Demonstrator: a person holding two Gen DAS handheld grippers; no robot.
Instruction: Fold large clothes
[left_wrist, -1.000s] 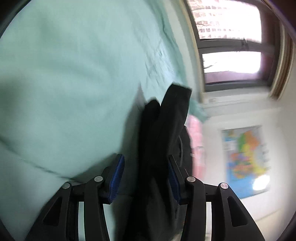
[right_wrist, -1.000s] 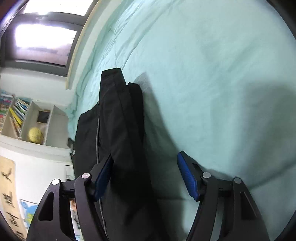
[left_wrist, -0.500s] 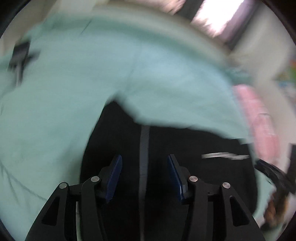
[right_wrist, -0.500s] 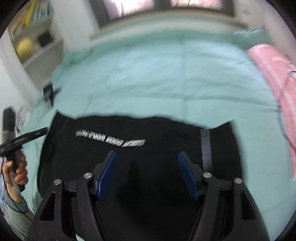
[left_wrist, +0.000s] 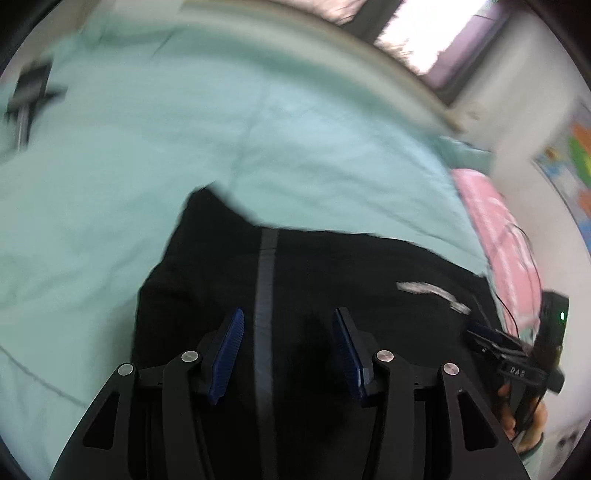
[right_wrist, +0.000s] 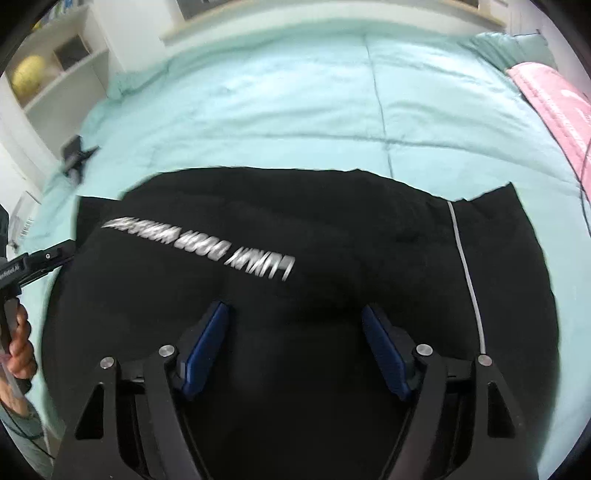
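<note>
Both pairs of jaws stand apart with nothing pinched between them: the left gripper (left_wrist: 288, 354) about half open, the right gripper (right_wrist: 295, 350) wider, its jaws having just been opening. Below them a black garment (right_wrist: 332, 236) lies spread flat on the mint-green bedcover (right_wrist: 280, 110), white blurred lettering (right_wrist: 199, 247) across it and a thin pale stripe (right_wrist: 467, 277) near one side. Beyond the garment's far edge the bedcover is bare up to the window wall. A pink blanket (right_wrist: 554, 99) lies beside the garment's striped side; a small dark object (right_wrist: 75, 155) lies on the bedcover off the opposite side, near white shelves (right_wrist: 55, 62).
</note>
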